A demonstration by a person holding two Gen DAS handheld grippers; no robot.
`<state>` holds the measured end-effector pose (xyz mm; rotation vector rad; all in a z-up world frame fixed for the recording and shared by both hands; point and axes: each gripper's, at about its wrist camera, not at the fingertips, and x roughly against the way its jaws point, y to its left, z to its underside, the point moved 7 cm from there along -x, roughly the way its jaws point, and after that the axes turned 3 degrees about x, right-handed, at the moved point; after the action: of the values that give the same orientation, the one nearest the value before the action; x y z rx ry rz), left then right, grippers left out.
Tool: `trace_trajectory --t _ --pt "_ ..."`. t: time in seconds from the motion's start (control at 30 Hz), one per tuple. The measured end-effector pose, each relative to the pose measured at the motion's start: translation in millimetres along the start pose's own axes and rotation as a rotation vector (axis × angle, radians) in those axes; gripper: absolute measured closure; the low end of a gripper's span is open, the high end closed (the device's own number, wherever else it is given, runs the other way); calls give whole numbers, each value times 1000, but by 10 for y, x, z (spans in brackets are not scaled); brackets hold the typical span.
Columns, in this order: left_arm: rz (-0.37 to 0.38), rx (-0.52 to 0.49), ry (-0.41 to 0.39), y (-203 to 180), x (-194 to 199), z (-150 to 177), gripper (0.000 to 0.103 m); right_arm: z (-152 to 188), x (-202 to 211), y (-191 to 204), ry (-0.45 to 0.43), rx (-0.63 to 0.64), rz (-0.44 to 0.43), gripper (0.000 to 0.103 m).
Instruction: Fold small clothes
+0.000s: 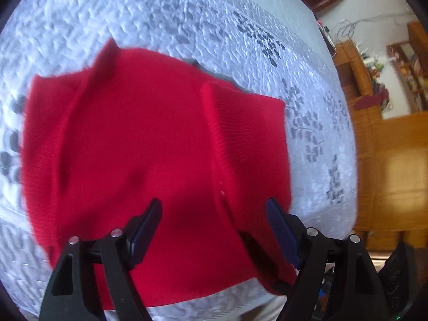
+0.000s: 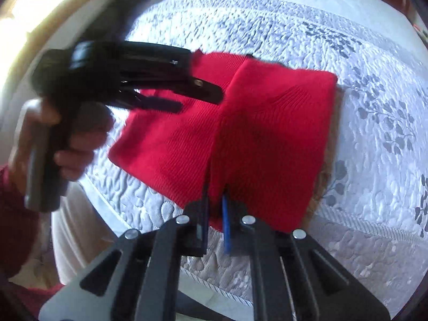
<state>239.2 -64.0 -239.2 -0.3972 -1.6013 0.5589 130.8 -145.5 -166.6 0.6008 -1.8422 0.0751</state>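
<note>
A red knit garment lies partly folded on the bed, with a flap laid over its right side. In the left wrist view my left gripper hovers just above the garment's near part, jaws wide apart and nothing between them. The right wrist view shows that same left gripper reaching in from the left over the garment. My right gripper is shut on the garment's near edge, where a ridge of red fabric is pinched between the blue pads.
The garment rests on a white quilted bedspread with grey leaf patterns. A person's hand with a red sleeve holds the left gripper. Wooden furniture stands beyond the bed's right edge. The bed's near edge is close below my right gripper.
</note>
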Motion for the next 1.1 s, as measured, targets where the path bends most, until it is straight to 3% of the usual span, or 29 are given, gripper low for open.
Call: trace_trajectory --t 0.1,0.27,0.3,0.33,0.43,0.57,0.7,0.83,1.1 --pt "12 41 26 -68 -151 -56 23 -38 107 -52 -25 -24 -32 96" --pt "124 96 81 -268 -363 -144 27 -58 230 -150 -59 -36 -49 96" --pt "122 97 86 -301 -402 -170 33 -53 238 -161 -62 -39 -53 96" --pt "111 95 90 -325 -437 -199 48 -39 256 -168 -66 -43 -56 96" --pt "65 104 82 -347 -521 -325 73 -19 275 -192 -75 -54 -68 96" --pt "41 95 66 -320 -568 -469 89 -24 245 -184 -76 -46 -77 96" --pt "53 29 33 -419 -523 -535 91 -41 210 -148 -71 -53 -97 96" --pt "120 -11 -19 -579 -306 -600 92 -90 245 -5 -82 -48 -134 96" --pt "126 -108 -115 -664 391 -733 92 -431 320 475 -116 16 -198 96"
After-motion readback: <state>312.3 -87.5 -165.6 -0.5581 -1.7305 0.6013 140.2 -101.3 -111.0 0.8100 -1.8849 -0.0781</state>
